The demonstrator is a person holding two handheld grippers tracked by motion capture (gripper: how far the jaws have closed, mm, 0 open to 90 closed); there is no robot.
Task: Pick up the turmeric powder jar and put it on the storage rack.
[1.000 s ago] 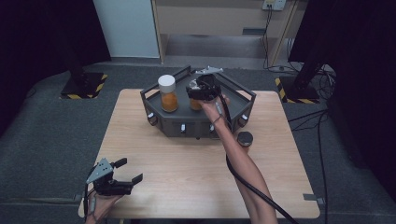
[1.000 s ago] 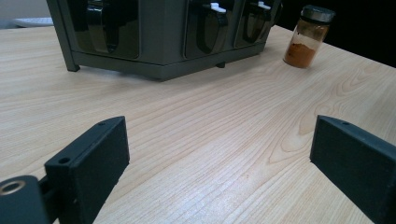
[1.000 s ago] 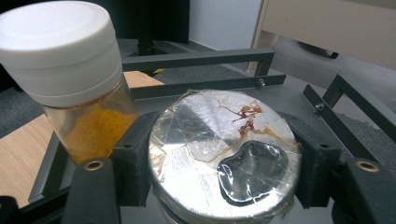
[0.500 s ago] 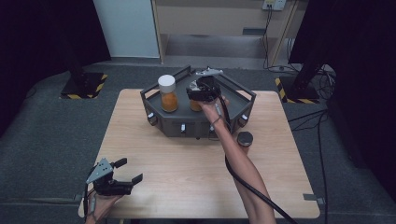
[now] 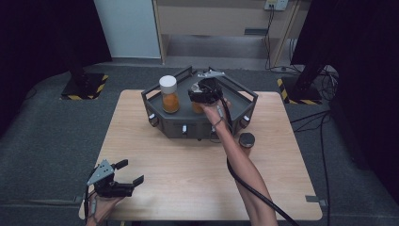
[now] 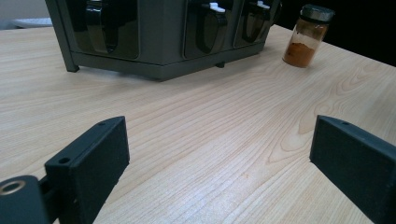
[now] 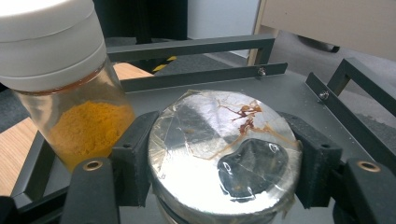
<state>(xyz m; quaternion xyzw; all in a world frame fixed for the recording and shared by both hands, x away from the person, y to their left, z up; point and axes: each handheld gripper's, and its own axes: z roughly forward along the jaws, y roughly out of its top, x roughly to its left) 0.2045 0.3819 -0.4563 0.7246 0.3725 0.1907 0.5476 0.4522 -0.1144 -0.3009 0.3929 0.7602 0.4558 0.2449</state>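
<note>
My right gripper (image 5: pixel 203 92) reaches over the top shelf of a dark grey spice rack (image 5: pixel 237 101). In the right gripper view its pads press on both sides of a jar with a foil-sealed top (image 7: pixel 224 154), so it is shut on that jar. Orange contents of the jar (image 5: pixel 196 107) show under the hand. A taller jar with a white lid (image 5: pixel 169 94) and yellow-orange powder (image 7: pixel 84 126) stands upright just left of it on the same shelf. My left gripper (image 5: pixel 130 172) rests low at the table's near left corner, jaws wide open (image 6: pixel 219 144) over bare wood.
A small spice jar with a dark lid (image 5: pixel 246 140) stands on the table right of the rack's front (image 6: pixel 308 37). The rack's lower front (image 6: pixel 154 51) holds several dark containers. Raised rails (image 7: pixel 196 46) edge the top shelf. A cable trails along the right forearm.
</note>
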